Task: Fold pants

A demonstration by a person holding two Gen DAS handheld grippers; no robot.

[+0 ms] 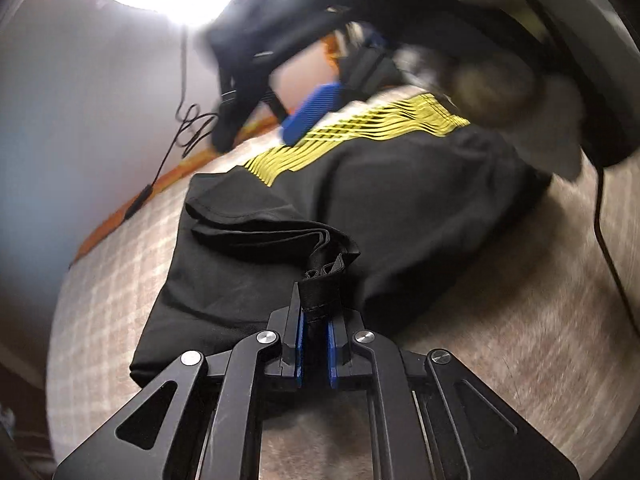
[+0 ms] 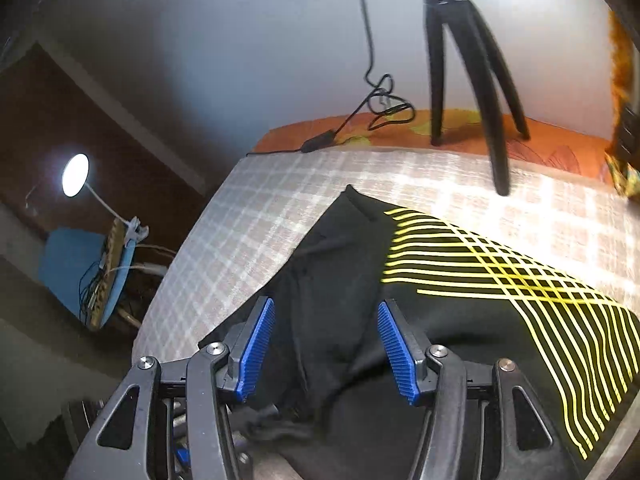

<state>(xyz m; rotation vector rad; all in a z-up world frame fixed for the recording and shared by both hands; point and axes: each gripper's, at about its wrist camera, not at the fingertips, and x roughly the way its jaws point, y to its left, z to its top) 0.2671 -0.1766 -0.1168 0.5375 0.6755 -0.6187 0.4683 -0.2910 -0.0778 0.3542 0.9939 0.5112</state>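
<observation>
Pants (image 1: 360,208) are looking soft and floppy, with left gripper (image 1: 316,320) pinching their bunched edge while right gripper (image 2: 326,344) is gaping wide over them.

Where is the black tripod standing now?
In the right wrist view, the tripod stands at the upper right, beyond the pants, with its feet on the orange sheet and the checked cover.

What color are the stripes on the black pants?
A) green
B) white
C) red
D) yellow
D: the black pants lying on the checked cloth carry thin yellow stripes that cross each other, seen in both wrist views.
</observation>
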